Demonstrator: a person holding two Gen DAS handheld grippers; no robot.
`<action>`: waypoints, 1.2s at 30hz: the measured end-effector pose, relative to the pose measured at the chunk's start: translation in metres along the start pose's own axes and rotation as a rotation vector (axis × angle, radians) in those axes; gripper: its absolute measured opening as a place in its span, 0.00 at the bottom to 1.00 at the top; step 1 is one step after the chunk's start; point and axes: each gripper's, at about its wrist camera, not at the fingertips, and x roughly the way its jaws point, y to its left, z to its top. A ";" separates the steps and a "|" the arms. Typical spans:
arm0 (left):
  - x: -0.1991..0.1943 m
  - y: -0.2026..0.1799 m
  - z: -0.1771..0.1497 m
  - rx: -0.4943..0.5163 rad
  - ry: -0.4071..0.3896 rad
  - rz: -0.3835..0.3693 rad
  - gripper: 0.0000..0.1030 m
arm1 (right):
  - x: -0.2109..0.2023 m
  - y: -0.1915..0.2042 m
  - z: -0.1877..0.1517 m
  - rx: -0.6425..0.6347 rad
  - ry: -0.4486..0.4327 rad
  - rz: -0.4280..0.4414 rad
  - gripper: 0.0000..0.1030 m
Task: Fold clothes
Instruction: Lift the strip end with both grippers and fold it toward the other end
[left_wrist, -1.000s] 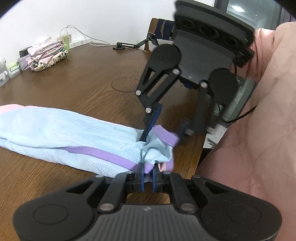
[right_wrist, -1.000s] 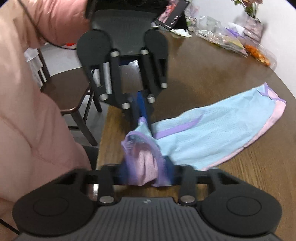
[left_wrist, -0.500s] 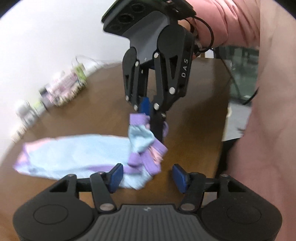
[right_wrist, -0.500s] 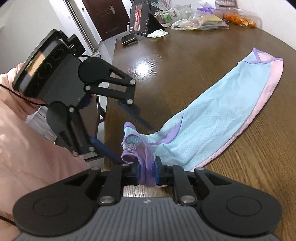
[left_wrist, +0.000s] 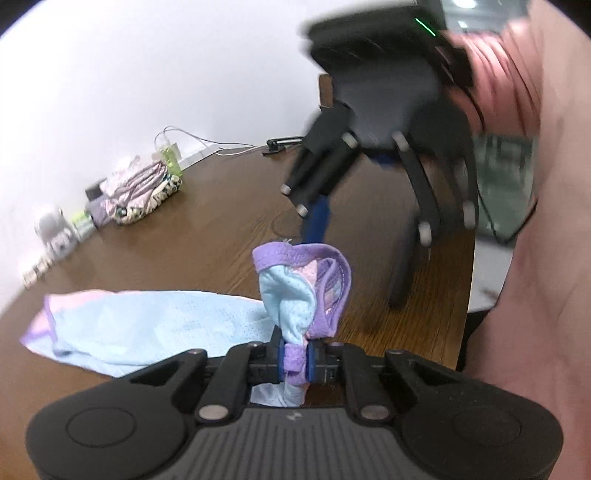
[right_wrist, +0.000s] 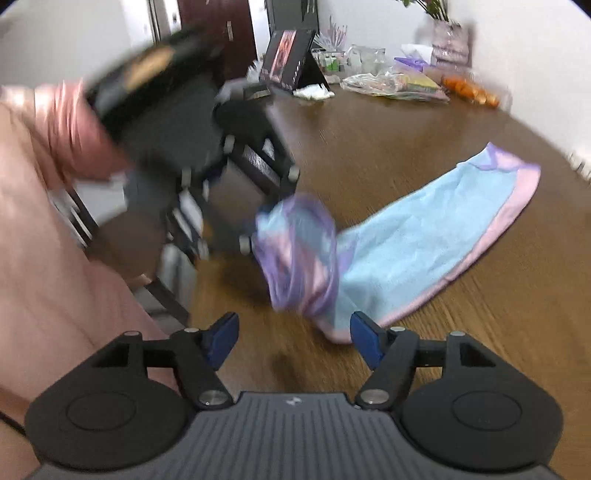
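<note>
A light blue mesh garment (left_wrist: 147, 325) with purple trim and a pink edge lies along the brown wooden table (left_wrist: 207, 236). My left gripper (left_wrist: 295, 360) is shut on its bunched purple-trimmed end (left_wrist: 306, 291) and holds that end up off the table. In the right wrist view the garment (right_wrist: 424, 236) stretches away to the right, its raised end (right_wrist: 299, 251) hanging from the blurred left gripper. My right gripper (right_wrist: 293, 339) is open and empty, just in front of that raised end. In the left wrist view the right gripper (left_wrist: 369, 229) is above and behind the garment, blurred.
A pile of folded clothes (left_wrist: 140, 192) and small bottles (left_wrist: 55, 232) sit at the far left by the wall, with cables (left_wrist: 207, 144). A tablet on a stand (right_wrist: 288, 59), plastic bags (right_wrist: 395, 85) and oranges (right_wrist: 472, 92) stand at the far table edge. My pink sleeve (left_wrist: 535, 258) is at the right.
My right gripper let go of the garment's end and drew back, open. My left gripper, open half a second ago, has shut on that end and holds it up.
</note>
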 end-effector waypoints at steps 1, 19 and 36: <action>0.000 0.002 0.002 -0.012 -0.001 -0.008 0.09 | 0.004 0.006 -0.004 -0.037 0.002 -0.041 0.66; -0.004 0.069 0.000 -0.337 0.016 -0.152 0.14 | 0.018 -0.070 0.020 0.196 -0.041 0.211 0.08; -0.010 0.124 -0.049 -0.697 -0.096 -0.172 0.38 | 0.049 -0.153 -0.002 0.545 -0.106 0.313 0.14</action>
